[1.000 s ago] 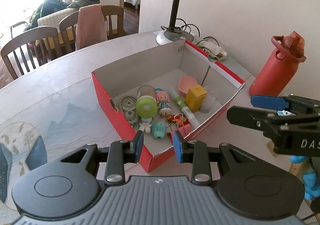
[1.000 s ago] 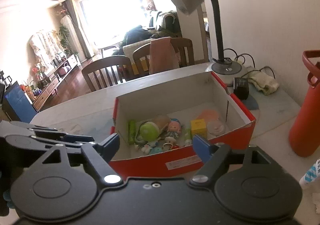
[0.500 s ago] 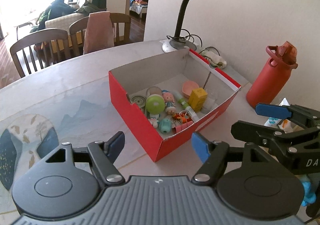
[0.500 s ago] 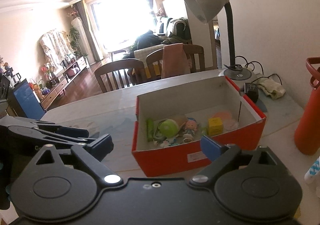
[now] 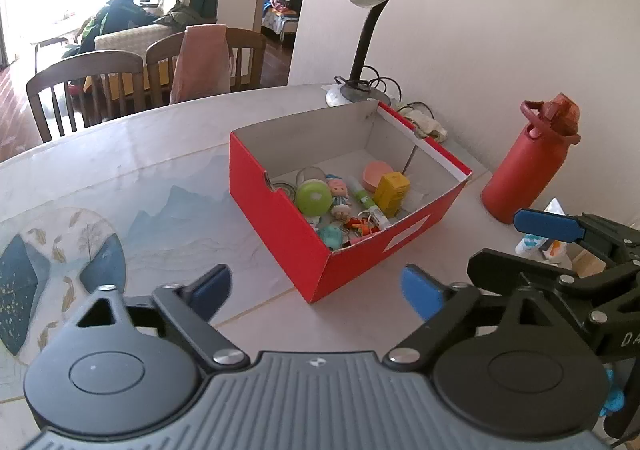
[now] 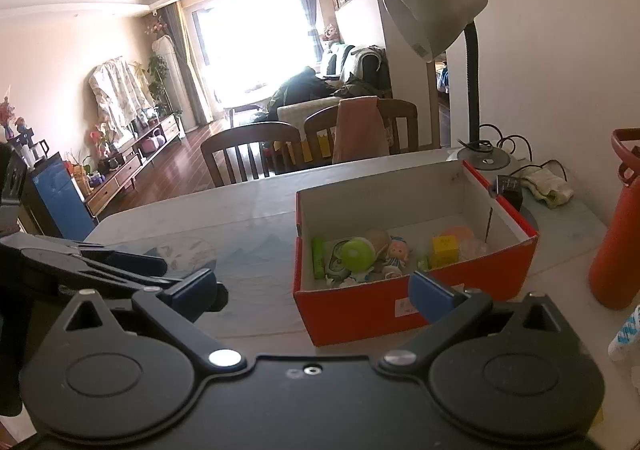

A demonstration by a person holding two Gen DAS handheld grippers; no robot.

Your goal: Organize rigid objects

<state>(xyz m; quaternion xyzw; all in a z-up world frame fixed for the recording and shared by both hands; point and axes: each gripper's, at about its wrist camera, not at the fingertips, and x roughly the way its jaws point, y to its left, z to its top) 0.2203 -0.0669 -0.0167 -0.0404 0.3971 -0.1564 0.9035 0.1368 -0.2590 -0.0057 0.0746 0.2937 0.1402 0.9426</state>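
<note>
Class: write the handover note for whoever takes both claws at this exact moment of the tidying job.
Left claw: open, empty; jaws just opened.
Right claw: open, empty; jaws just opened.
Red box on the table holds the green round toy, doll, yellow box and other small items.
Done: those are boxed.
Left: small packets beside the red bottle may need sorting.

Daylight floods from blown-out window (image 6: 256,46); sharp focus; fisheye bends edges.

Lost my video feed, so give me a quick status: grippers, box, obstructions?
Left gripper and right gripper just opened, both empty. Red box upright on table, toys inside. Nothing between grippers and box.
</note>
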